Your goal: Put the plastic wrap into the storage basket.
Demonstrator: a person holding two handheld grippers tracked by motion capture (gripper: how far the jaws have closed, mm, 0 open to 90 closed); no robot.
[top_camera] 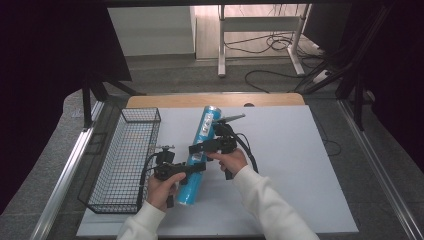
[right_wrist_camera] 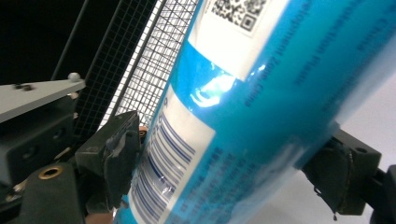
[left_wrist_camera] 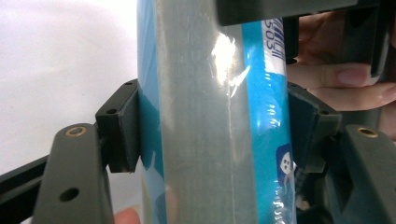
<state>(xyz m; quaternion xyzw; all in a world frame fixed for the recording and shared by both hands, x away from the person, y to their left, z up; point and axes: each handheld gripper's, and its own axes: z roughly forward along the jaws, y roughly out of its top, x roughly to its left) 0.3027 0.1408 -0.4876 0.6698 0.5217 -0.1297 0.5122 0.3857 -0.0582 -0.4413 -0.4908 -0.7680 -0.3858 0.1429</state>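
**Both grippers on one roll**

The table [top_camera: 280,150] bears a wire basket [top_camera: 125,160] left of the long blue roll [top_camera: 199,150] (axis running away from the person). Right gripper [top_camera: 207,146] clamps its middle, left gripper [top_camera: 187,170] its nearer end.

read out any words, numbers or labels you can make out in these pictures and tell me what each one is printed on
"503": digits beside a barcode on the blue roll, top of the left gripper view; more may be cut off.
QR code and barcode on the roll's white labels: patterns, no readable text.
Dark print lines on the blue wrap in the right gripper view: too blurred to read.
White label in the high view: too small to read.
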